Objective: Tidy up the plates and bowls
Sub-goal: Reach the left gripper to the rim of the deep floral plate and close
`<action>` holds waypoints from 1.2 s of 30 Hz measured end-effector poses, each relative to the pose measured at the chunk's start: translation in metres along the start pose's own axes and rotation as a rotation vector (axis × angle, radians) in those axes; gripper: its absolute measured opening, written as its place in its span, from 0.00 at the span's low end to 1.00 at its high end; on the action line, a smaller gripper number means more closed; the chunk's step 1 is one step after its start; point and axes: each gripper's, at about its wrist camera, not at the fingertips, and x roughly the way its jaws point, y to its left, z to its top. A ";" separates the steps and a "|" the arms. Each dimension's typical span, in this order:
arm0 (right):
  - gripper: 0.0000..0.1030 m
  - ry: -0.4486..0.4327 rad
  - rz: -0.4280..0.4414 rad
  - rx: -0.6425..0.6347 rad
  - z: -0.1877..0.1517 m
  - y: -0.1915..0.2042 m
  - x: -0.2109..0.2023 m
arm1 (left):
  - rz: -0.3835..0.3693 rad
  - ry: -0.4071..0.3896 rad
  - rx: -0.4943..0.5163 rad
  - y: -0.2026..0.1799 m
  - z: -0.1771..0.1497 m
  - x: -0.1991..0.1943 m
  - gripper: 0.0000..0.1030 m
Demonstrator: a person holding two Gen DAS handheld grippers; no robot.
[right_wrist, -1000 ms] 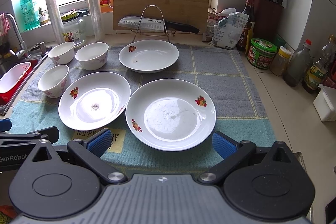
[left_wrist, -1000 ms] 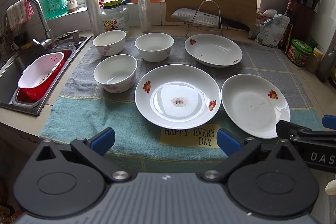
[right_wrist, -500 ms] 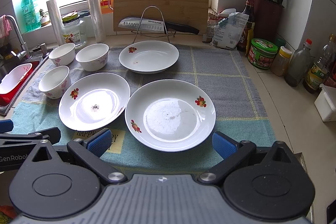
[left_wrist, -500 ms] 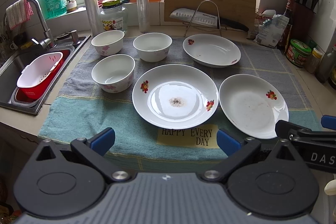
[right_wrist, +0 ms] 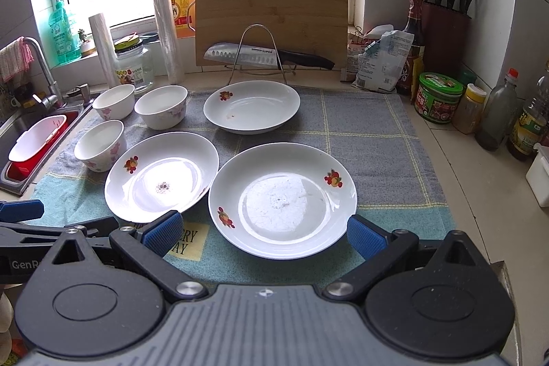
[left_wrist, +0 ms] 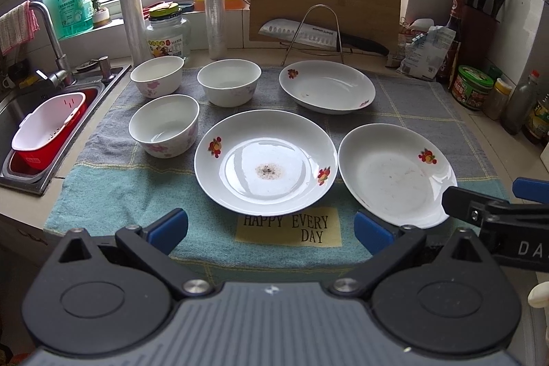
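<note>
White china fills the middle of both views: three plates and three bowls, all apart, none stacked, sit on a blue-grey towel point(left_wrist: 394, 98) over the desk. The left gripper point(left_wrist: 271, 225) hangs at the bottom of its frame, jaws wide open and empty, before the centre plate point(left_wrist: 266, 162), with bowls point(left_wrist: 164, 124) upper left. The right gripper point(right_wrist: 262, 230) waits low too, jaws spread around the near rim of the right plate point(right_wrist: 283, 199), not visibly touching.
</note>
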 end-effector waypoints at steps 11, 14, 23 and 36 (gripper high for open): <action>1.00 -0.048 0.089 0.015 -0.015 -0.037 0.014 | 0.004 -0.047 0.008 -0.008 -0.010 0.009 0.99; 1.00 -0.051 0.110 0.020 -0.024 -0.053 0.025 | 0.007 -0.036 0.016 -0.010 -0.012 0.013 0.99; 1.00 -0.006 0.171 -0.004 -0.051 -0.071 0.057 | -0.040 -0.002 0.076 -0.018 -0.014 0.023 0.99; 1.00 0.035 0.092 -0.103 -0.068 -0.058 0.104 | -0.178 0.029 0.161 -0.020 0.008 0.054 0.99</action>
